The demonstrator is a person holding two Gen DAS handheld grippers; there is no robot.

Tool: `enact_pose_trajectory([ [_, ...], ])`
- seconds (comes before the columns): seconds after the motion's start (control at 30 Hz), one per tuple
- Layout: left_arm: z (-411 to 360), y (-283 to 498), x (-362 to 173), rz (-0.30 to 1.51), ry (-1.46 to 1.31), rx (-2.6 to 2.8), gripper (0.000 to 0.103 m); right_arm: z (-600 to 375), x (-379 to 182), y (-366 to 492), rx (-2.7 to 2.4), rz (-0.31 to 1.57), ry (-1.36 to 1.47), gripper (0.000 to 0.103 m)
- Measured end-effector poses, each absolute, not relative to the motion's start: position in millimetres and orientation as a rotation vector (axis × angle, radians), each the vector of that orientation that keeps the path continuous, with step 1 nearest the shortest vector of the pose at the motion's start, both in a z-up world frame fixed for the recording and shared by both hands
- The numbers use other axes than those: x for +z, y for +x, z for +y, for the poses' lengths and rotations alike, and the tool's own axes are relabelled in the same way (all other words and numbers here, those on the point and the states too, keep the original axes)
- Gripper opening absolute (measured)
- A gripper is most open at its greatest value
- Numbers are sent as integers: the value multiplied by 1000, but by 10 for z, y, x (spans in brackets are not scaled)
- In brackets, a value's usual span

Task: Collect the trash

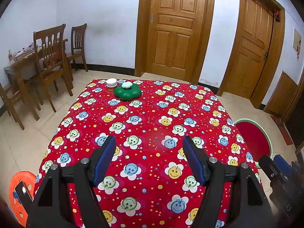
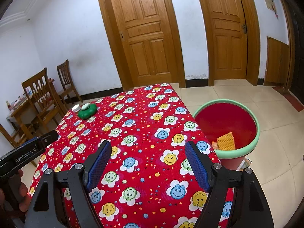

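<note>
A table under a red cloth with smiley flowers fills both views. My left gripper hovers open over its near part, nothing between the blue pads. My right gripper is open too, empty, above the table's near right edge. A red bin with a green rim stands on the floor right of the table; an orange wrapper lies inside it. At the far left corner sit a green flower-shaped box with a pale lump on top and a white-lidded jar.
Wooden chairs and a cluttered wooden table stand at the left wall. Two wooden doors close the far wall. An orange stool with a phone on it is at the lower left. A hand holds the left gripper's body.
</note>
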State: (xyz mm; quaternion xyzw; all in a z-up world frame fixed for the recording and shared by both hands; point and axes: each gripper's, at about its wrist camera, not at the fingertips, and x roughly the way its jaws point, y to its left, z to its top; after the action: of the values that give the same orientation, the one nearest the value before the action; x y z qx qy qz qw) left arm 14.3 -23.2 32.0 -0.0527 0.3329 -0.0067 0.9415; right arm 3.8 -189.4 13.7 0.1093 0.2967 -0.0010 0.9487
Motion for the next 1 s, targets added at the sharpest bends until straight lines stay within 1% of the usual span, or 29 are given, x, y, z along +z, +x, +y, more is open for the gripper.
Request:
enact_pose_trajectory([
  [1.0, -222, 145, 313, 682, -112, -13, 72, -1892, 129, 28, -1, 608, 224, 80],
])
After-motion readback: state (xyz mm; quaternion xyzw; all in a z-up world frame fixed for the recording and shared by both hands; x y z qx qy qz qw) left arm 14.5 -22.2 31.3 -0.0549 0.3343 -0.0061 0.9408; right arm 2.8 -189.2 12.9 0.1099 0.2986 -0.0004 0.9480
